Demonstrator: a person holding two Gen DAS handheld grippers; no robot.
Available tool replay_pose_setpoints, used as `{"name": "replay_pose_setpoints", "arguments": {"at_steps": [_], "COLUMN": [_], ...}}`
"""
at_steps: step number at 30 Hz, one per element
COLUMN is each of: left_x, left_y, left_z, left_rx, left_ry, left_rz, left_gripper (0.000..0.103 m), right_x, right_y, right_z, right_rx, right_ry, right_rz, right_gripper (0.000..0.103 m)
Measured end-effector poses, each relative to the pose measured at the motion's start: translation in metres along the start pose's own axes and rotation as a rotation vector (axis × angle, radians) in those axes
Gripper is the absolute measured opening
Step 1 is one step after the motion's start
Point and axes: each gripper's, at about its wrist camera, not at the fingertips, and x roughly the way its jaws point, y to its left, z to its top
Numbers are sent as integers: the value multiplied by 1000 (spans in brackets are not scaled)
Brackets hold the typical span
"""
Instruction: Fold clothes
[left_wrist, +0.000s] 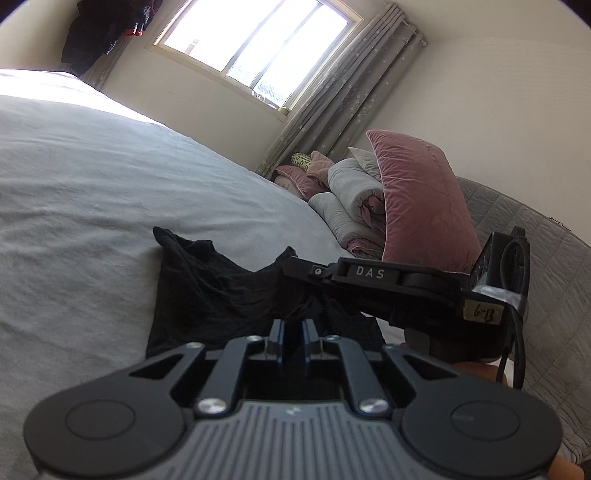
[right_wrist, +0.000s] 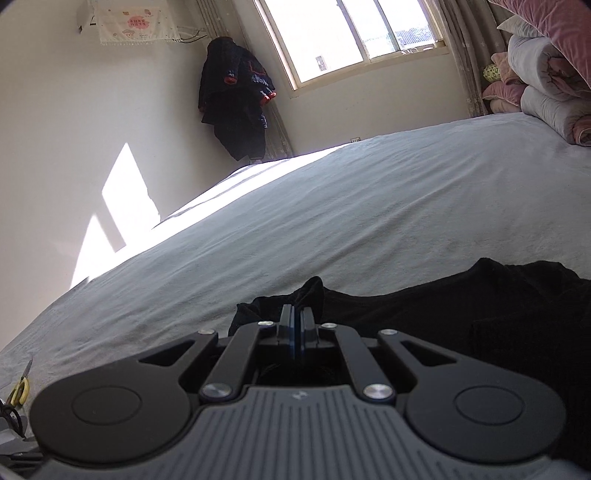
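The black garment (right_wrist: 498, 314) runs off the right edge of the right wrist view, and its near part is hidden behind the hand-held gripper (right_wrist: 296, 325) body. Yellow-handled scissors (right_wrist: 20, 389), probably, are cut by the left edge. The wall cloth's print (right_wrist: 137, 23) is too small to read.

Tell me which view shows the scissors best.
The right wrist view. The yellow-handled scissors lie at its lower left edge on the bed, partly cut off by the frame. The left wrist view shows nothing of them.
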Motion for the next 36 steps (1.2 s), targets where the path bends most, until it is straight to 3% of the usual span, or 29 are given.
{"name": "replay_pose_setpoints", "arguments": {"at_steps": [3, 6, 7, 11, 13, 19, 26, 29, 30, 33, 36], "left_x": [-8, -6, -4, 1, 3, 11, 9, 9, 8, 8, 8], "left_y": [7, 14, 16, 24, 26, 32, 35, 35, 35, 35, 36], "left_z": [5, 5, 5, 4, 3, -2, -4, -4, -4, -4, -3], "left_rx": [-40, -22, -22, -32, -29, -24, -38, -39, -40, -43, -46], "left_ry": [-21, -6, 7, 41, 51, 101, 105, 105, 106, 105, 105], "left_rz": [-17, 58, 82, 140, 154, 197, 189, 187, 187, 185, 185], "left_gripper": [23, 20, 20, 20, 20, 19, 19, 19, 20, 19, 20], "right_x": [0, 1, -1, -2, 1, 29, 65, 83, 88, 100, 98], "right_y": [-12, -18, -18, -16, -16, -3, 36, 52, 53, 53, 52], "right_z": [-2, -3, -4, -2, -1, 4, 6, 4, 4, 1, -2], "right_rx": [13, 10, -9, -80, -94, -204, -324, -403, -412, -422, -426], "right_ry": [25, 61, 66, 80, 78, 110, 190, 219, 228, 260, 237], "right_rz": [-25, -57, -73, -97, -110, -93, 36, 32, 24, -2, -55], "right_gripper": [3, 6, 16, 20, 38, 38, 38, 38, 37, 1, 1]}}
